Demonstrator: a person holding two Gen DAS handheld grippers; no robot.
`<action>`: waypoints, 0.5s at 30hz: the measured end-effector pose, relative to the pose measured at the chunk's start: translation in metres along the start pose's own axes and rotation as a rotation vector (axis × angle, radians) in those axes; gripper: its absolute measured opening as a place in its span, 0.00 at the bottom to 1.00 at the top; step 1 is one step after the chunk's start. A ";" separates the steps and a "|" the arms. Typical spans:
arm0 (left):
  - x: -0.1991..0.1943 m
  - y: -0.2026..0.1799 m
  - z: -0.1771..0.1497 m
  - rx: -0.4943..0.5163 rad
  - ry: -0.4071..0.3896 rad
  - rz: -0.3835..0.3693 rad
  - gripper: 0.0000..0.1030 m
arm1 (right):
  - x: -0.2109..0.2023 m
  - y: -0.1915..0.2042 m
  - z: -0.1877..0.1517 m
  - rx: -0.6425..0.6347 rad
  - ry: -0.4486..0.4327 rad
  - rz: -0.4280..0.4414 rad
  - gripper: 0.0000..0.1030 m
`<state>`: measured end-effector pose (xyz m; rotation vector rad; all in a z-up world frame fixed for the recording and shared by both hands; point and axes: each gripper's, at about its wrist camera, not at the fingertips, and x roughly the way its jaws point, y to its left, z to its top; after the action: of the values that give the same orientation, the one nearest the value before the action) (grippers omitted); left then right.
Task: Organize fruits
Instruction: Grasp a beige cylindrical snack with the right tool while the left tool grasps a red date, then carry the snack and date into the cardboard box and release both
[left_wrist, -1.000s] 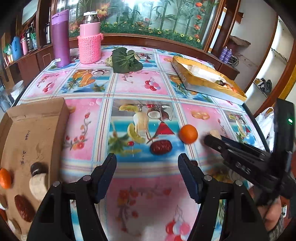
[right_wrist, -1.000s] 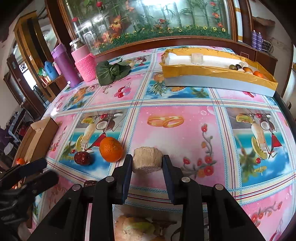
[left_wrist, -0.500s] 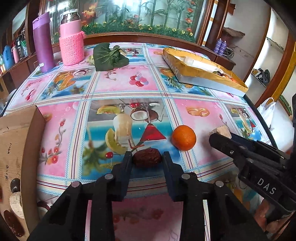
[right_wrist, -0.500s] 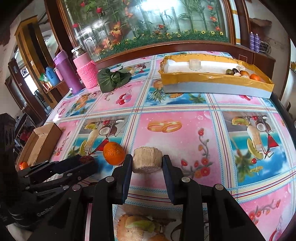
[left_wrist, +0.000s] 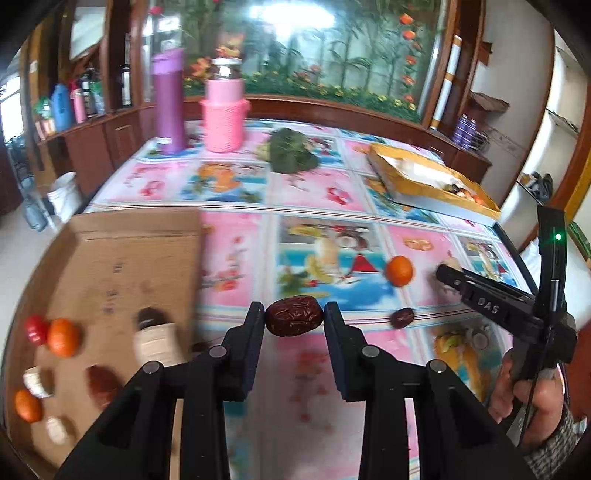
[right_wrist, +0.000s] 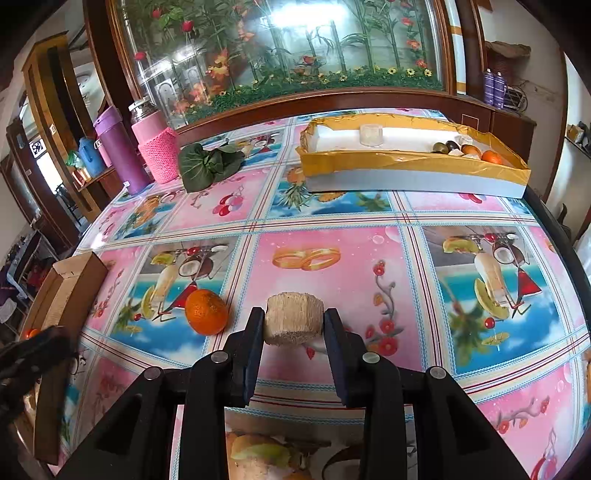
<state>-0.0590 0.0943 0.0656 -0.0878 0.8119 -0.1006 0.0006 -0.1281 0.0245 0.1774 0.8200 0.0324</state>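
Left wrist view: left gripper (left_wrist: 294, 317) pinches a red date (left_wrist: 294, 322) between both pads, held above the tablecloth (left_wrist: 325, 192). Second date (left_wrist: 402, 317) lies loose on the cloth to the right; one orange (left_wrist: 399, 270) beyond it. Right gripper (left_wrist: 448, 275) enters from the right, "DAS" legible on its finger.

Cardboard box (left_wrist: 129, 251) at left holds, counted through blur: three oranges, one small red fruit, three or four pale cut chunks, two dark pieces.

Right wrist view: right gripper (right_wrist: 294, 325) clamps a pale fibrous chunk (right_wrist: 294, 323), jaws closed on its sides. Orange (right_wrist: 206, 312) just left of it, on the cloth. Yellow-lined tray (right_wrist: 413, 162) at the far edge holds one clear cup and several fruits at its right end. Purple flask (right_wrist: 118, 149), pink-sleeved jar (right_wrist: 157, 147), green leaf bundle (right_wrist: 207, 164) far left.
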 end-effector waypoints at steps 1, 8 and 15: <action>-0.007 0.013 -0.002 -0.021 -0.008 0.019 0.31 | 0.000 0.000 -0.001 -0.003 -0.002 -0.008 0.33; -0.035 0.097 -0.019 -0.133 -0.028 0.212 0.31 | -0.016 0.017 -0.004 -0.047 -0.028 -0.041 0.34; -0.041 0.163 -0.034 -0.282 -0.014 0.227 0.31 | -0.046 0.097 -0.013 -0.131 -0.004 0.131 0.34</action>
<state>-0.1021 0.2592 0.0528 -0.2615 0.8133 0.2291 -0.0367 -0.0348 0.0660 0.1076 0.7983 0.2089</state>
